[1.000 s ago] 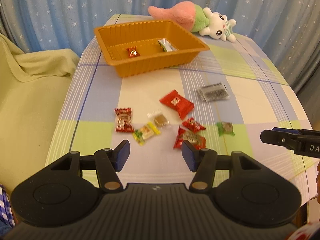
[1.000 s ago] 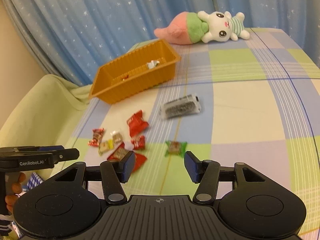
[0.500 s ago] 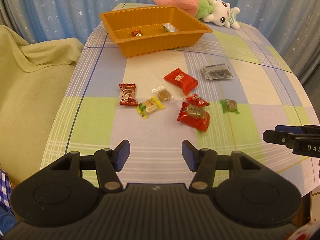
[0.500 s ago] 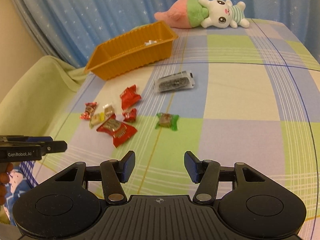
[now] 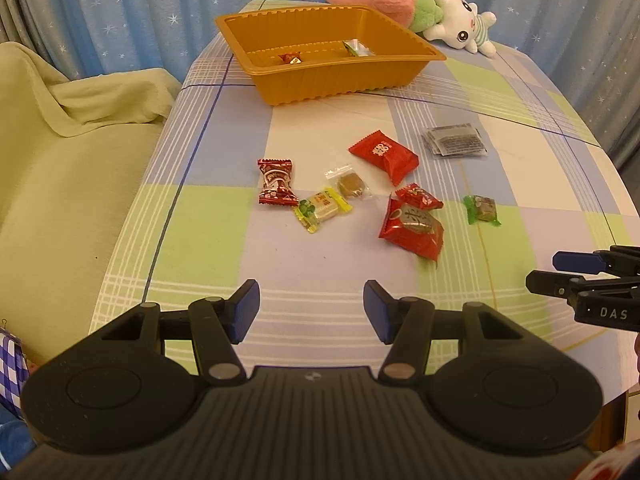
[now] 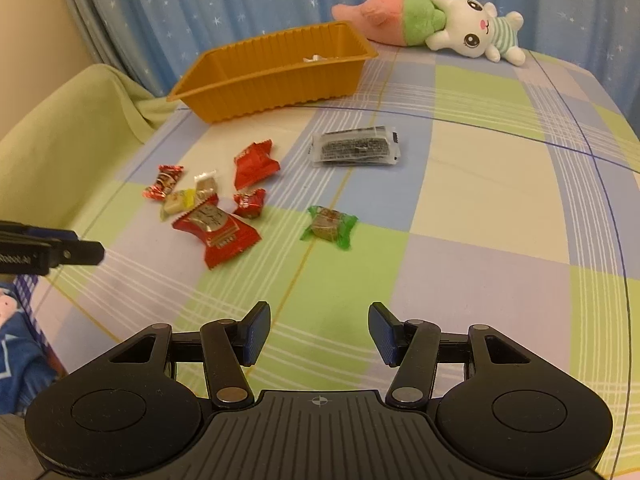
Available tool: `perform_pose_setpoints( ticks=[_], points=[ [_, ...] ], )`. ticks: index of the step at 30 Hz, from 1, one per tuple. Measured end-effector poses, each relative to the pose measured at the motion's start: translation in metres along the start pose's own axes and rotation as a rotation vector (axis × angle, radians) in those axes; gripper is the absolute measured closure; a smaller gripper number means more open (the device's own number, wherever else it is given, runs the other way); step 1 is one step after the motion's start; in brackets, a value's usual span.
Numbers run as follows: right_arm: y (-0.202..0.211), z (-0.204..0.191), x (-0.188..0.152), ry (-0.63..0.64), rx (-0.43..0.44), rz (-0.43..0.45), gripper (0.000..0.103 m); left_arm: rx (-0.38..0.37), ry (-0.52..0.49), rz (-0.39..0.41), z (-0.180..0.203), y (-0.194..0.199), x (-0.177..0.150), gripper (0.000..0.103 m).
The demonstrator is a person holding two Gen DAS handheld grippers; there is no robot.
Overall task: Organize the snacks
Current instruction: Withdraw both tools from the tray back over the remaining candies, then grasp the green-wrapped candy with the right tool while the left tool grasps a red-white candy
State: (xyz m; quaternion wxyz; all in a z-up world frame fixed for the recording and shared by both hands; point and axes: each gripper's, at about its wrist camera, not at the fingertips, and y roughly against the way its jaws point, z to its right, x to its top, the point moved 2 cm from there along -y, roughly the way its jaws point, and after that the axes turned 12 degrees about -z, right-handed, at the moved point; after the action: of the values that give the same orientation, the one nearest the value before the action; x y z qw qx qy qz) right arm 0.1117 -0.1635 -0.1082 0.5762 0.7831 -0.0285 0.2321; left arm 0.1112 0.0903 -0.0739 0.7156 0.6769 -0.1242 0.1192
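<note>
The table [image 5: 224, 160], under a checked cloth of green, blue and cream, bears everything. A pink, green and white plush toy [image 5: 424, 20] lies just behind the orange tray [image 5: 332, 76], the one container here. Inside the tray are two wrapped sweets: a red one [image 5: 291, 58] towards its left and a green and silver one [image 5: 357, 48] towards its right.

In front of the tray, loose on the cloth, lie eight snacks. Four have red wrappers: a large flat pack [image 5: 412, 228] farthest from the tray, a pillow pack [image 5: 384, 156] nearest it, a dark red sweet [image 5: 277, 182] out to the left, and a small one [image 5: 420, 197] touching the large pack. One grey and black sachet [image 5: 454, 141] lies to the tray's front right. One green sweet [image 5: 482, 210] sits beyond the red cluster on the right. One yellow and green sweet [image 5: 322, 209] and one clear packet with a brown piece [image 5: 350, 184] lie side by side in the middle.

The left gripper [image 5: 311, 311] hangs over the near cloth, well short of the snacks, fingers parted with nothing between them. The right gripper [image 6: 319, 333] likewise, fingers apart and empty, touching nothing.
</note>
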Motion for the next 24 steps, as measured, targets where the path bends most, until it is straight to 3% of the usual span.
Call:
perform_pose_setpoints(
  ticks=[19,24],
  points=[
    [-0.046,0.017,0.035,0.136,-0.108,-0.017,0.048,0.026,0.026,-0.033,-0.019,-0.022,0.019,0.049],
    [-0.053,0.021,0.049,0.161,-0.101,0.007,0.048,0.036,0.033,-0.042,-0.023,-0.027,0.025,0.049]
  ],
)
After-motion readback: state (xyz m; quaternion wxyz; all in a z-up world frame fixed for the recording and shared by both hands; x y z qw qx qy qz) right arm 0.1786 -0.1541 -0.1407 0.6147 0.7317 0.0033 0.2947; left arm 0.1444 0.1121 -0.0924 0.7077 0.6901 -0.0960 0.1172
